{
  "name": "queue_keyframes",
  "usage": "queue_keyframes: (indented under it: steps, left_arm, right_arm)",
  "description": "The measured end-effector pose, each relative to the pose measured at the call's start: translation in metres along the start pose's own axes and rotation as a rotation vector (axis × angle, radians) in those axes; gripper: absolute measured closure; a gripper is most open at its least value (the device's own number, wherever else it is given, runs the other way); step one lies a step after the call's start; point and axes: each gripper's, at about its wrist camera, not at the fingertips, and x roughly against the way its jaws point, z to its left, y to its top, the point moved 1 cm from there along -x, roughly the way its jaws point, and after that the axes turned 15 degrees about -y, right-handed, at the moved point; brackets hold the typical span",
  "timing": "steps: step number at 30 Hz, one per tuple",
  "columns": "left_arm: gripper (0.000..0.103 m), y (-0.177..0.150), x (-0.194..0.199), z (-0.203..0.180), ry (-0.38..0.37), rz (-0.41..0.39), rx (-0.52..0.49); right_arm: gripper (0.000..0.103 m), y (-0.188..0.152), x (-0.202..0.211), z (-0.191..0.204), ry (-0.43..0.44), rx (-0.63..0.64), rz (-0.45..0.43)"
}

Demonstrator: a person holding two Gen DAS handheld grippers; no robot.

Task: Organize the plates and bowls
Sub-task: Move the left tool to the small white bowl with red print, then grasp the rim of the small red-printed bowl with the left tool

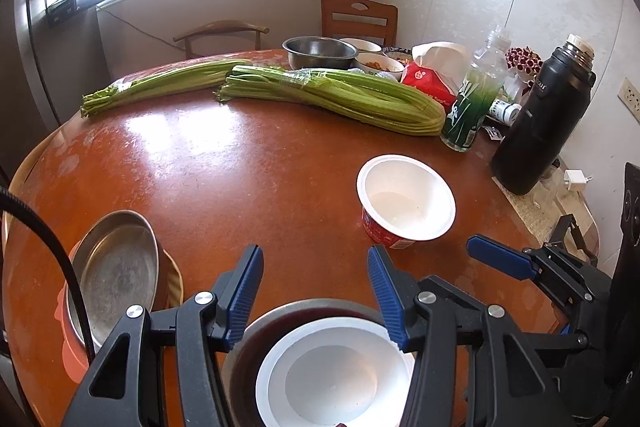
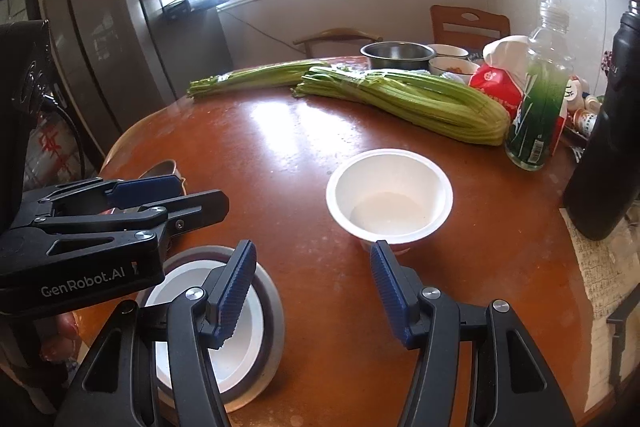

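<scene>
- Both tools stand with fingers parted and nothing gripped: the left tool (image 1: 316, 291) hangs over a white bowl (image 1: 336, 375) nested in a steel dish (image 1: 256, 331), the pads clear of both.
- Beside it, the right tool (image 2: 314, 289) hovers above bare bench (image 2: 340, 327), just short of a second white bowl (image 2: 390, 195) with a red wrapper.
- At the near left edge a steel plate (image 1: 116, 267) lies tilted on an orange dish (image 1: 74, 347).
- Farther off lie two celery bunches (image 1: 332, 95), then a steel bowl (image 1: 320, 51).
- To the far right stand a green-labelled bottle (image 1: 474, 99) and a black flask (image 1: 544, 119).
</scene>
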Motion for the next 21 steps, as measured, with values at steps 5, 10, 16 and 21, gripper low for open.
queue_keyframes:
  steps: [5,10,16,21]
  left_arm:
    - [0.049,0.017,-0.014,-0.002,-0.009,0.012,-0.01]
    - [0.049,0.03,-0.032,-0.007,-0.024,0.036,-0.026]
    - [0.049,0.039,-0.054,-0.007,-0.036,0.071,-0.032]
    - [0.049,0.041,-0.069,-0.005,-0.049,0.097,-0.029]
  right_arm:
    - [0.042,0.011,-0.009,-0.017,-0.034,-0.026,0.005]
    - [0.042,0.019,-0.021,-0.032,-0.064,-0.049,0.016]
    - [0.042,0.022,-0.04,-0.046,-0.082,-0.079,0.048]
    - [0.042,0.021,-0.057,-0.051,-0.093,-0.093,0.086]
